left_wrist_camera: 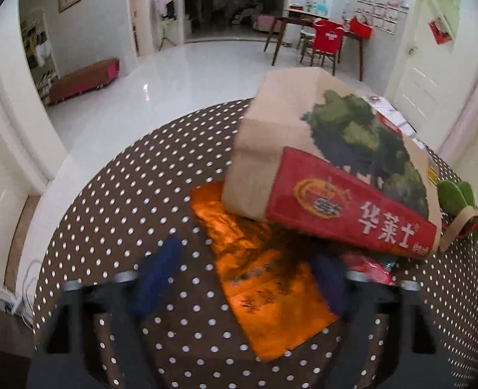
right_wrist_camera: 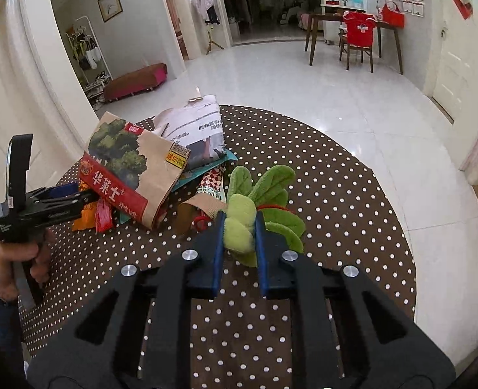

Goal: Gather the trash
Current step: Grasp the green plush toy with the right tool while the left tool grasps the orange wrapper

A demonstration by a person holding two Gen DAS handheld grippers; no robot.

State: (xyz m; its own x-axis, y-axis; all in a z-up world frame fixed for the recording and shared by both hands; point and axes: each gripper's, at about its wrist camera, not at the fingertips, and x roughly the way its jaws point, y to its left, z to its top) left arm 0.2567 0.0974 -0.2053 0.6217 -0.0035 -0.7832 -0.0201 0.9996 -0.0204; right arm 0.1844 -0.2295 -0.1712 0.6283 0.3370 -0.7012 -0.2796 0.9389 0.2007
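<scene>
Round table under brown cloth with white polka dots (right_wrist_camera: 336,194); landmark for all below.

Near table centre: brown paper takeaway bag with red band and printed green tree (left_wrist_camera: 320,162), lying on its side, mouth toward the right gripper. Partly under its near edge: flat orange foil wrapper (left_wrist_camera: 271,291), flanked by small red wrapper (right_wrist_camera: 103,217). Behind the bag, toward the table's far edge: white printed plastic mailer bag (right_wrist_camera: 200,129), crumpled, resting on a teal sheet.

Left gripper (left_wrist_camera: 242,278): blue fingers spread wide, straddling the orange wrapper, low over the cloth; contact with wrapper not discernible.

Right gripper (right_wrist_camera: 239,223): fingers closed on green plush leafy toy (right_wrist_camera: 264,191), toward the table's near side, just beside the bag's paper handle.
</scene>
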